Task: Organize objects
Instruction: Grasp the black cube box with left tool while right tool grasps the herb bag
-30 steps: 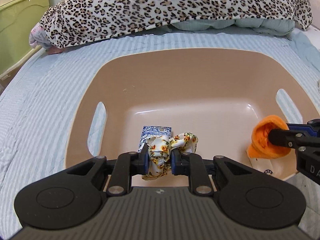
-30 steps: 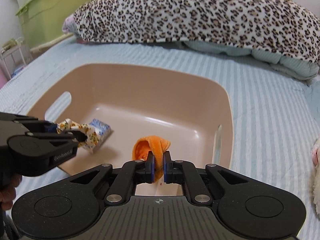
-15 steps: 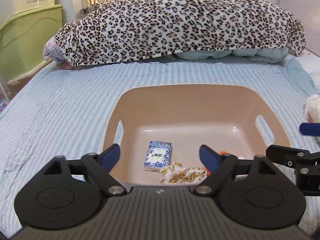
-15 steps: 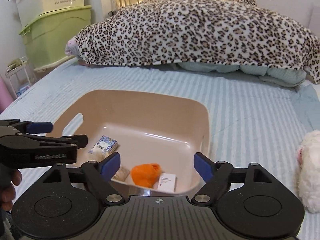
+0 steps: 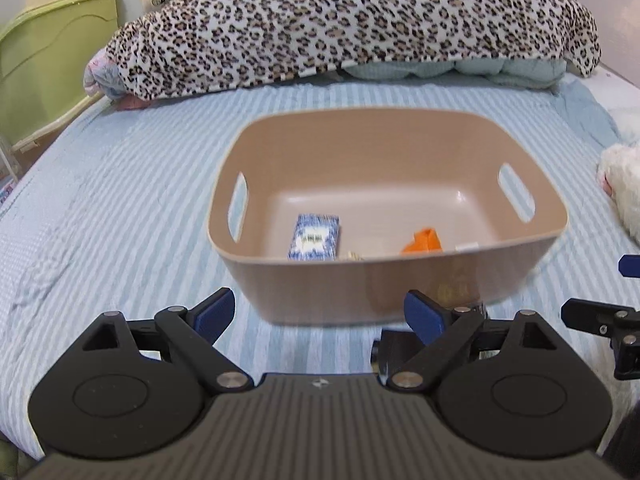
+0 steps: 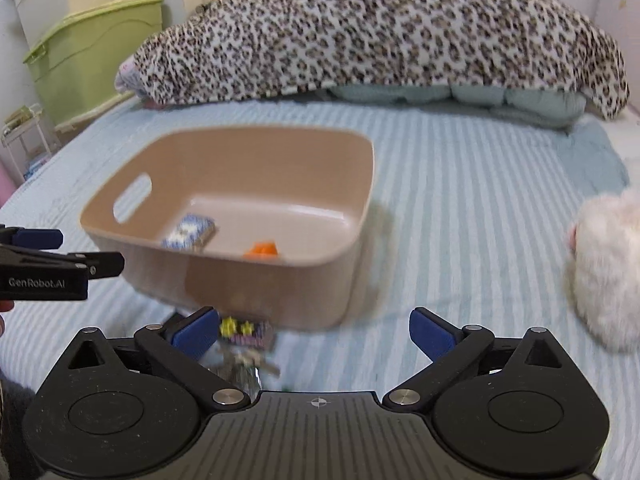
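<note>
A tan plastic basket (image 5: 384, 284) stands on the striped bed; it also shows in the right wrist view (image 6: 256, 280). Inside lie a blue patterned box (image 5: 314, 237), an orange cloth (image 5: 424, 241), a white card (image 5: 466, 246) and a sliver of floral cloth (image 5: 352, 256). My left gripper (image 5: 320, 312) is open and empty, in front of the basket's near wall. My right gripper (image 6: 316, 330) is open and empty, near the basket's front right corner. A small colourful packet (image 6: 246, 334) lies on the bed by its left finger.
A fluffy white toy (image 6: 604, 268) lies on the bed to the right. A leopard-print blanket (image 5: 352, 20) is heaped at the back. Green storage boxes (image 6: 92, 56) stand left of the bed. The other gripper (image 6: 48, 268) shows at the left edge.
Both grippers let go of the floral cloth and the orange cloth inside the basket, opened, and pulled back and up out of the basket toward the near side.
</note>
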Demonstrator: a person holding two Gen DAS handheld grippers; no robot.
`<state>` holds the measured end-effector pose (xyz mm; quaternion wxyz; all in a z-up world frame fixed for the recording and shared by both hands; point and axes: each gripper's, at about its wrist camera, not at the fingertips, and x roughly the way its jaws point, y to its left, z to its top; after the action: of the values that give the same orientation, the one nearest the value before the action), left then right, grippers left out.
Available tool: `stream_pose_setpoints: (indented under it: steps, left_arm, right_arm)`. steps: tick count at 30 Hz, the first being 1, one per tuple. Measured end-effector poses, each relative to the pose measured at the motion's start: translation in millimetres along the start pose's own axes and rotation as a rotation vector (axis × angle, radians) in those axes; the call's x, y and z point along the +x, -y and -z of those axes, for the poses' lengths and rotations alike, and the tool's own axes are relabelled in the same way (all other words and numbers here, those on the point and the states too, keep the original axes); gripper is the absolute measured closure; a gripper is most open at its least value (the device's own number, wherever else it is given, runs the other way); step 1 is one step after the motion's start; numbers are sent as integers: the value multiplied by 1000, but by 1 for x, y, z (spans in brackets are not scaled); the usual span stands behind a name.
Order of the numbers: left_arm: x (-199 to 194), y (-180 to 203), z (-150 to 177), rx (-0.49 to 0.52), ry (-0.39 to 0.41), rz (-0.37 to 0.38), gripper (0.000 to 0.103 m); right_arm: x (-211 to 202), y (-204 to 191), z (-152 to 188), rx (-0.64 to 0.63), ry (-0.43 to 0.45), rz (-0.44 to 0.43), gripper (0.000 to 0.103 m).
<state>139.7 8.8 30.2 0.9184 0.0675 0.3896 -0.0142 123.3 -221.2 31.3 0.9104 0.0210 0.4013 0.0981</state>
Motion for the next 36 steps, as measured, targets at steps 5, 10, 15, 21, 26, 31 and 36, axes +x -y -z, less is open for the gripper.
stream_pose_setpoints:
  steps: [5, 10, 15, 21, 26, 31, 36]
  left_arm:
    - [11, -1, 16, -8, -53, 14, 11]
    - [23, 0, 30, -8, -87, 3, 11]
    - [36, 3, 41, -2, -128, 2, 11]
    - [42, 6, 45, -2, -137, 9, 11]
    - [45, 6, 45, -5, -144, 4, 11]
    - [45, 2, 44, -11, -140, -12, 11]
    - [44, 0, 40, -35, -144, 21, 11]
  right_arm:
    - [14, 0, 21, 12, -55, -4, 0]
    - [29, -5, 33, 32, -106, -17, 0]
    - [43, -9, 40, 54, -146, -30, 0]
    - [57, -17, 46, 53, -186, -53, 0]
    - [65, -25, 47, 63, -208, -92, 0]
    - [76, -31, 49, 87, -244, -115, 0]
    - [80, -33, 54, 64, -254, -54, 0]
